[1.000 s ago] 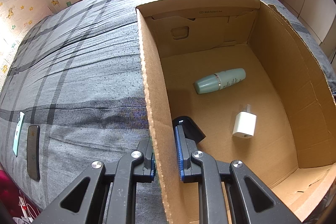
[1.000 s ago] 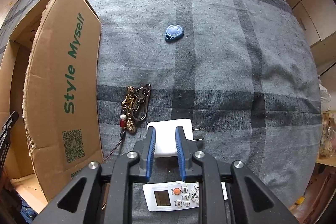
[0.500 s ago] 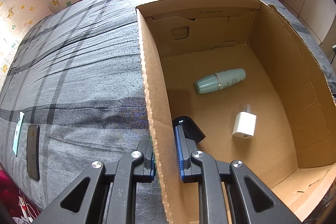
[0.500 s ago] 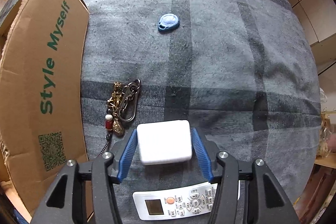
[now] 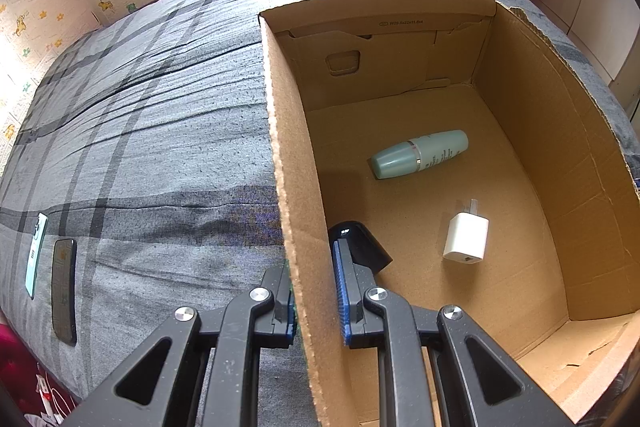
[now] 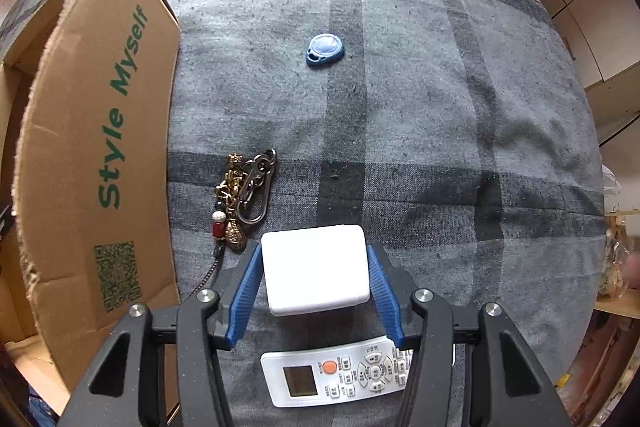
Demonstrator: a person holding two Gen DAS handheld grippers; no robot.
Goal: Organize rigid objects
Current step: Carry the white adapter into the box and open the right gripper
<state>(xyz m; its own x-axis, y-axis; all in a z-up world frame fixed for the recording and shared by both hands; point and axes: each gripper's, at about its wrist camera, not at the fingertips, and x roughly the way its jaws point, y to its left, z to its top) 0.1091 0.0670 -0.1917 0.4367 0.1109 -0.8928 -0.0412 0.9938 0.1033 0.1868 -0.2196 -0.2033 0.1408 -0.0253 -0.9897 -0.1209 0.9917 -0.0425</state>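
The white charger block (image 6: 316,269) sits on the grey plaid bedspread (image 6: 440,107), right between the blue pads of the right gripper (image 6: 316,291). Its jaws are closing in, but they don't look pressed on yet. It's likely light, hard and kinda slick plastic, so the two flat sides look like the best place to squeeze. A keychain (image 6: 244,195) and a remote (image 6: 340,371) lie close by. The left gripper (image 5: 316,299) is clamped on the cardboard box (image 5: 296,187) wall.
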